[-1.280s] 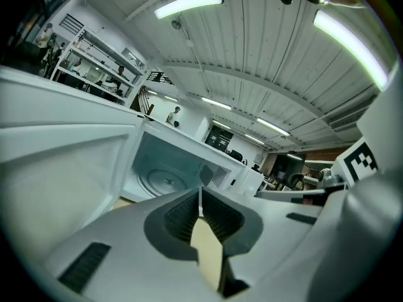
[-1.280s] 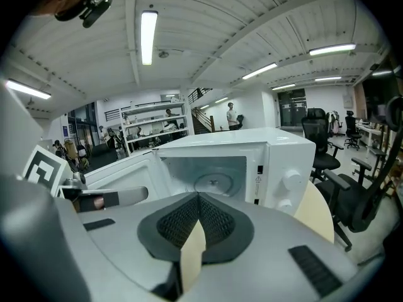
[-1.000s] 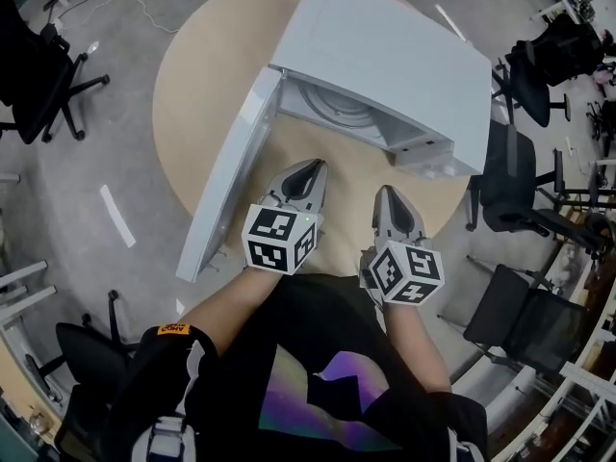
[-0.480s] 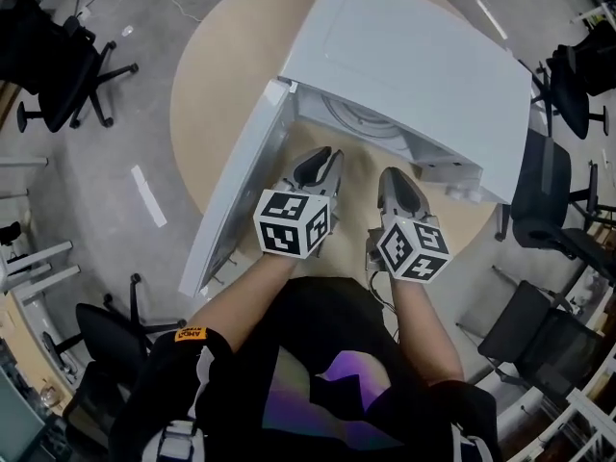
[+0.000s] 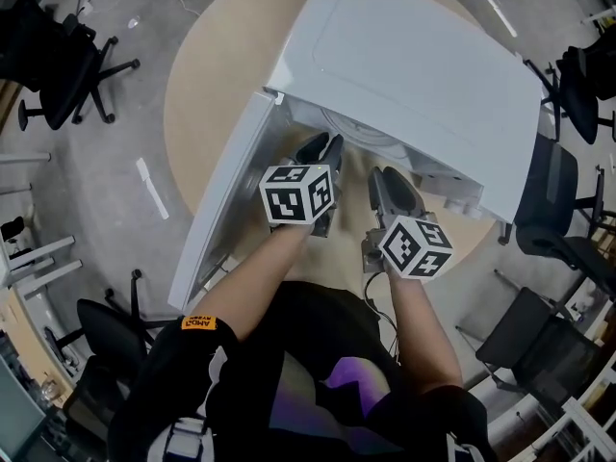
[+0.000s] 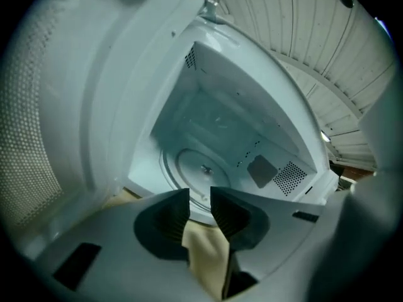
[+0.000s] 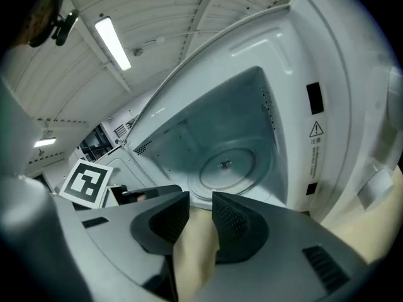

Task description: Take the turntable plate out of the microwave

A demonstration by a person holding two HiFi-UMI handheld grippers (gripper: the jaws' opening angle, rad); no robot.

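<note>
While left gripper (image 6: 200, 199) and right gripper (image 7: 201, 201) stand parted, empty, turntable plate (image 7: 228, 166) lies inside open-doored microwave (image 5: 414, 61).

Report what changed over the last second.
The left gripper and the right gripper both moved forward toward the open mouth of the microwave, and the left one is now at its threshold. Neither took hold of anything; both pairs of jaws stand slightly apart and empty. The turntable plate stayed on the cavity floor and the door stayed open.
</note>
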